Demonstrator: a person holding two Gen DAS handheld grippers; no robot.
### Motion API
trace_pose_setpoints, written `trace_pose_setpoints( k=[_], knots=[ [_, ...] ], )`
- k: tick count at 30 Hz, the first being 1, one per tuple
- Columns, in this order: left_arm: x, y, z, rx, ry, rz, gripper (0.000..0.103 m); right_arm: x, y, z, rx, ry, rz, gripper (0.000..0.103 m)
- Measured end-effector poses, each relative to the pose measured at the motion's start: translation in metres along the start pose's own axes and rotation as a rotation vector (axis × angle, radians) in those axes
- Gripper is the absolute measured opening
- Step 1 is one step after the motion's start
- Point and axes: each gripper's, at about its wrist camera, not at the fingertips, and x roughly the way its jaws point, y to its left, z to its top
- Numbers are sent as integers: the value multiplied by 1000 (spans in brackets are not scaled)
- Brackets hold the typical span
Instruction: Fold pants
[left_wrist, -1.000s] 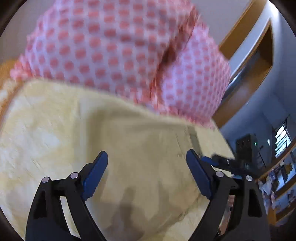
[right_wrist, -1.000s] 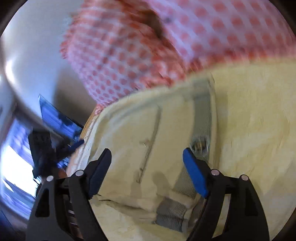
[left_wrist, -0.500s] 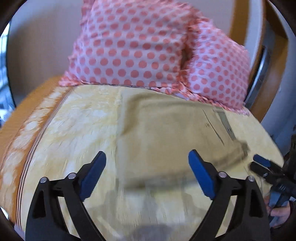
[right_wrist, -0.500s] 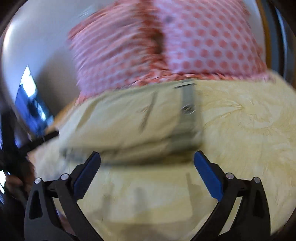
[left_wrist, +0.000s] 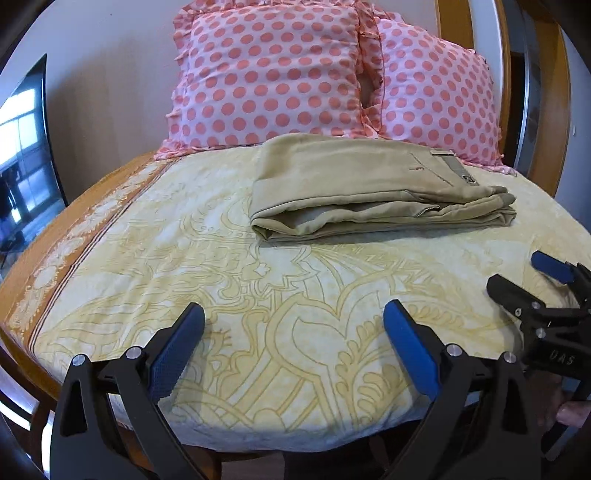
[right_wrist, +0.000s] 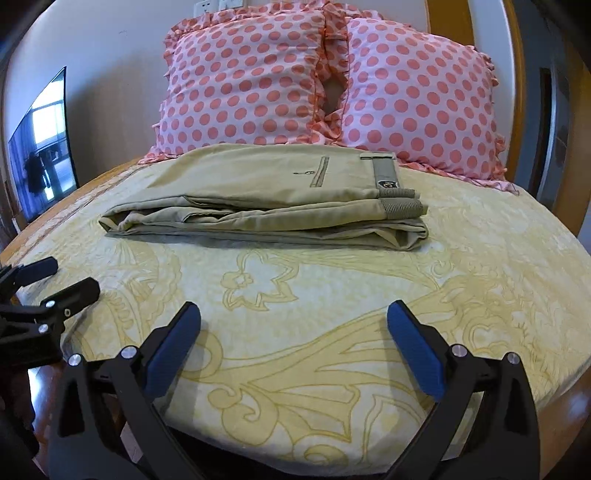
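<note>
The khaki pants (left_wrist: 373, 188) lie folded in a flat stack on the yellow patterned bedspread (left_wrist: 258, 295), just in front of the pillows; they also show in the right wrist view (right_wrist: 266, 199), with the ribbed waistband at the right end. My left gripper (left_wrist: 293, 336) is open and empty, well back from the pants near the bed's front edge. My right gripper (right_wrist: 295, 334) is open and empty, likewise back from the pants. Each gripper shows at the edge of the other's view.
Two pink polka-dot pillows (left_wrist: 273, 74) (right_wrist: 417, 99) lean against the wall behind the pants. A dark TV screen (right_wrist: 40, 144) stands at the left. A wooden frame (left_wrist: 554, 92) rises at the right. An orange border (left_wrist: 66, 236) edges the bedspread's left side.
Both grippers have pulled back from the pants toward the bed's front edge. The views went from close over the fabric to the whole folded stack.
</note>
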Motion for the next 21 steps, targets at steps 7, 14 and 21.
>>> trace_pose_setpoints(
  k=[7,14,21],
  knots=[
    [2,0,-4,-14,-29,13,102,4,8,-1,40,-26,-79,101],
    [4,1,-4,-3,-41,1,102,4,7,-4,42,-51,-82,101],
    [5,2,-4,-4,-45,1,102,4,6,-4,41,-54,-81,101]
  ],
)
